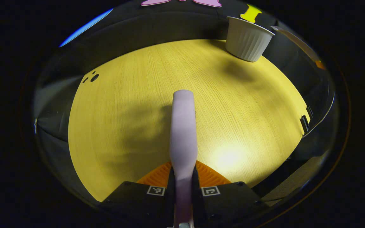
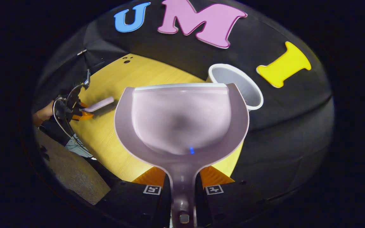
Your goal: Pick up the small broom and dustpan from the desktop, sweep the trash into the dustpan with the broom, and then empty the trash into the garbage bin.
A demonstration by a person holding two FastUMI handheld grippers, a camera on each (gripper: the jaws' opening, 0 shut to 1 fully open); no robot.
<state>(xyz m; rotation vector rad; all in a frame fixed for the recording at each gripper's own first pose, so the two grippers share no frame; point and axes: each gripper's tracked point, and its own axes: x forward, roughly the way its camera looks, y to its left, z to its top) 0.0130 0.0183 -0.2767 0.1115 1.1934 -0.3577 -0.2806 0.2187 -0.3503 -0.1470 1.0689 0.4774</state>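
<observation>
My left gripper point(image 1: 183, 171) is shut on the small broom point(image 1: 183, 126), whose pale lilac length points forward over the yellow wooden desktop point(image 1: 131, 104). My right gripper point(image 2: 182, 177) is shut on the handle of the lilac dustpan point(image 2: 182, 120), which is lifted off the desk with its hollow facing the camera. A white ribbed garbage bin point(image 1: 249, 39) stands at the desk's far right corner. In the right gripper view the bin point(image 2: 249, 91) peeks out behind the dustpan's right rim. Farther left there, a hand holds the left gripper point(image 2: 74, 110) with the broom point(image 2: 98, 104).
Small black holes point(image 1: 93, 77) mark the desk's far left. Two black clips point(image 1: 304, 122) sit on its right edge. The black cloth wall point(image 2: 280, 120) closes in behind and beside the desk. Grey floor point(image 2: 71, 171) lies below the near edge.
</observation>
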